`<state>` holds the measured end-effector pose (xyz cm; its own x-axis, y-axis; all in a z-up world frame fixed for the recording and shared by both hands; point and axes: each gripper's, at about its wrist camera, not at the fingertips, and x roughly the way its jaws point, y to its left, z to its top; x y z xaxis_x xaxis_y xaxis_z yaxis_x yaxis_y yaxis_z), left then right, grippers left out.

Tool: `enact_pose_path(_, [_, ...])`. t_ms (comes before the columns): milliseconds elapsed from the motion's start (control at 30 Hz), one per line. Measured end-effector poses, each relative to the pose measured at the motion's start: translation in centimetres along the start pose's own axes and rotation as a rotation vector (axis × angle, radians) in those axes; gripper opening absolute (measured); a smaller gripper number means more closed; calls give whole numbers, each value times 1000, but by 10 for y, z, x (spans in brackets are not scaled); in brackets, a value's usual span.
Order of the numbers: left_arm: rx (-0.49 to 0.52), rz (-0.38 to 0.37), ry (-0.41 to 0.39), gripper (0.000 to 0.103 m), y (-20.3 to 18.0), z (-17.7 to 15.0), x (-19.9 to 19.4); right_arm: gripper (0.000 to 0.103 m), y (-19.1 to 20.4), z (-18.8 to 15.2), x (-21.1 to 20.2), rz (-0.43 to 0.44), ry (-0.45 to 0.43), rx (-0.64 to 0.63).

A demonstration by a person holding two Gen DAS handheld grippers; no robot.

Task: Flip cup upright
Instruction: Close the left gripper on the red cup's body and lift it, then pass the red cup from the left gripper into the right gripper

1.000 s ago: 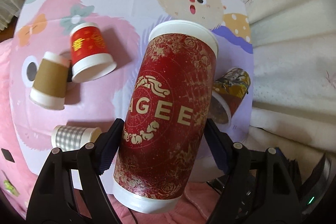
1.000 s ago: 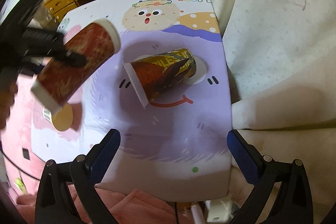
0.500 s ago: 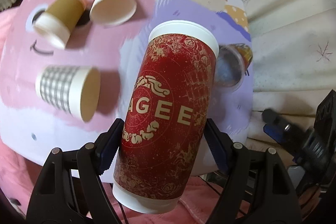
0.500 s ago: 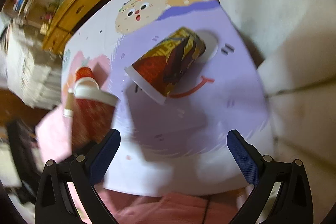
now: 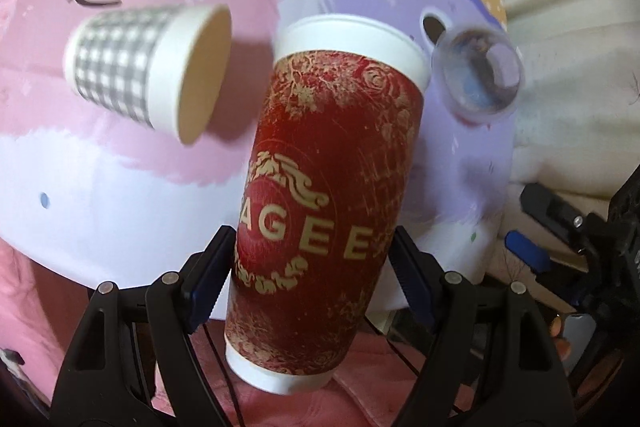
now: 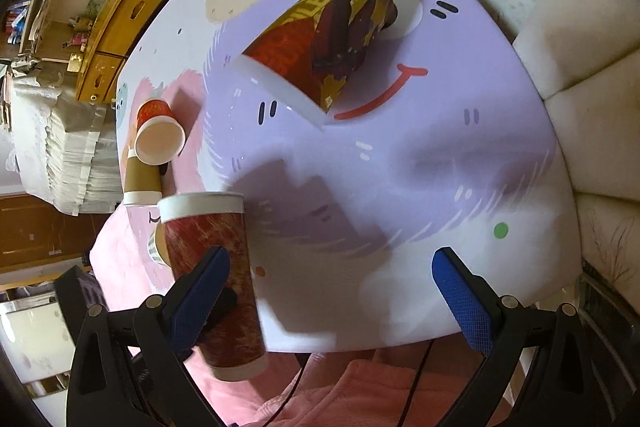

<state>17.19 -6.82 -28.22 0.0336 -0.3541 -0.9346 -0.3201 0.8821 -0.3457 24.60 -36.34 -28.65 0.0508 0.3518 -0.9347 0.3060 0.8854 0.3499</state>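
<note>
Left claw [image 5: 310,263], blue textured pads clamped on the sides of a tall red paper cup [image 5: 324,203] with gold ornament and white rims, held off the desk [image 5: 120,211] above its near edge, wide rim up. Right claw [image 6: 328,291] gapes wide, holding nothing. Left wrist view alone shows the grey-checked cup [image 5: 148,71] fully, lying on its side, mouth open. Right wrist view alone shows the patterned red-and-yellow cup [image 6: 324,39] as a cone lying on the lilac print near the desk's far right corner.
</note>
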Motion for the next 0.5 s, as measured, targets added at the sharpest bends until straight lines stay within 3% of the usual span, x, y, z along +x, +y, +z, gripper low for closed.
enact_pose_path(267, [113, -2, 170, 75, -6, -2, 31, 103, 8, -19, 3, -3, -4, 42])
enact_pose_path(500, [184, -24, 221, 78, -11, 8, 39, 103, 14, -38, 0, 8, -37, 98])
